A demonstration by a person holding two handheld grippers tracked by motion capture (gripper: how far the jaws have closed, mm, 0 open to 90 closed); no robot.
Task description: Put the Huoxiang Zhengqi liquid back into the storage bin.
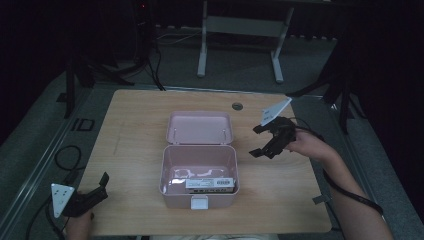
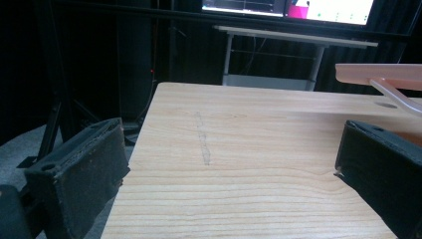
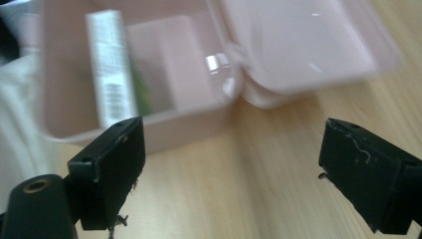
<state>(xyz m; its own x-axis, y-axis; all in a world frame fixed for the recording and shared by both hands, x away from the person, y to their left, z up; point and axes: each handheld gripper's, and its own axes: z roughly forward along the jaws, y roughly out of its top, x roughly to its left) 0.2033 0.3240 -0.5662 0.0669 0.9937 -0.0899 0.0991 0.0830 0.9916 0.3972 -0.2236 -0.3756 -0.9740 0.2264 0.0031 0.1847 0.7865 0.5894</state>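
With the white-labelled flat packet (image 1: 210,184) lying inside the open pink plastic box (image 1: 199,200), the right gripper (image 1: 265,141) hangs beside it over the wooden worktop (image 1: 135,125), jaws wide and empty, likely having finished the drop.

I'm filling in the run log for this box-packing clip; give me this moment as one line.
pink box: lid open, small carton inside | right tool: open, empty, right of box | left tool: open, empty, near table corner

Dim, murky high view, dark surroundings, right gripper view motion-blurred — glare on pink box (image 3: 298,45)
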